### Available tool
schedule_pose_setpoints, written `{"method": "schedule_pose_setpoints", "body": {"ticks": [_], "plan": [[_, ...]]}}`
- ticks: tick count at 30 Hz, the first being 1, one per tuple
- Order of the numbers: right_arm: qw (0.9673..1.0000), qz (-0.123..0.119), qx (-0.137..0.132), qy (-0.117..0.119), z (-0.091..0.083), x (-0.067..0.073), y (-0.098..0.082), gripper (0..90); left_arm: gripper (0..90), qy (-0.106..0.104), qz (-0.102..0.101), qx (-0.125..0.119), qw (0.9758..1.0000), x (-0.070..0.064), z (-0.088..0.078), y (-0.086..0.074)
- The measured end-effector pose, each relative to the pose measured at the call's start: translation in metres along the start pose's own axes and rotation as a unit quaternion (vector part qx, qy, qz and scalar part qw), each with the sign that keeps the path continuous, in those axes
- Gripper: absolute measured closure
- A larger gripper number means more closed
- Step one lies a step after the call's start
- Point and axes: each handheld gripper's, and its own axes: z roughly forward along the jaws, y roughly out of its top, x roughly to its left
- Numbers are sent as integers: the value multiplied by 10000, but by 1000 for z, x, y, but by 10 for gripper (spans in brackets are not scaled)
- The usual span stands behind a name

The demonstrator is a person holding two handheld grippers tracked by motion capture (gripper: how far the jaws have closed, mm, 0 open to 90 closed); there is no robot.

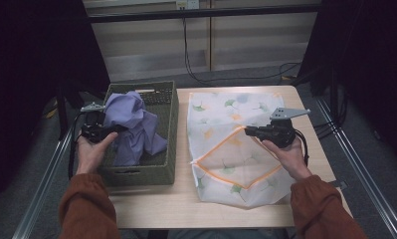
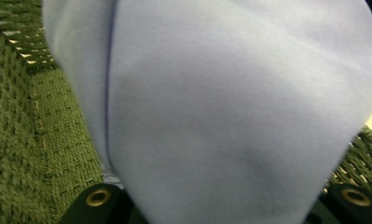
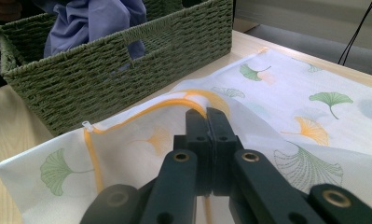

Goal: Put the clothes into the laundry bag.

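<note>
**Lilac cloth lifted from the basket, bag edge held up**

Your left gripper is closed on the soft lilac cloth garment. You hold it at the left side of the green woven rectangular basket, and the garment rises in a bunch above the basket's rim, while its lower part hangs down inside. In the left gripper view the lilac cloth is very close to the camera and covers the jaws, with the green weave of the basket wall behind it on the left.

Your right gripper is closed on the orange-trimmed edge of the white mesh laundry bag printed with green and yellow ginkgo leaves. In the right gripper view the two black jaws are pressed together, and the orange trim is pinched at their tips and lifted a little from the rest of the bag.

The bag lies flat on the light wooden table, just beside the basket on its right. The basket stands at the table's left part.
</note>
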Motion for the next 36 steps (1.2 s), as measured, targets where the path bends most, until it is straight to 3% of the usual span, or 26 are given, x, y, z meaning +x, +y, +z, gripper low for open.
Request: {"method": "schedule_pose_setpoints", "body": {"ticks": [5, 14, 16, 22, 30, 36], "plan": [[10000, 1, 1, -2, 0, 0, 0, 900, 815, -16, -80, -228, 9997, -3, -5, -4], [10000, -27, 3, 0, 1, 2, 0, 900, 815, 52, -26, -476, 9988, -7, -13, -2], [10000, -31, -2, 10, 0, 2, 0, 900, 815, -20, -69, -601, 9982, -6, -17, -1], [10000, -45, 26, 26, 1, 3, -1, 900, 815, 29, -2, -825, 9966, -10, -27, 5], [10000, -34, -6, -9, 0, 3, 0, 900, 815, 62, 8, -1219, 9925, -15, -43, 7], [10000, -28, -9, 13, 0, 3, 0, 900, 815, 52, 81, -1333, 9910, -19, -49, 10]]}}
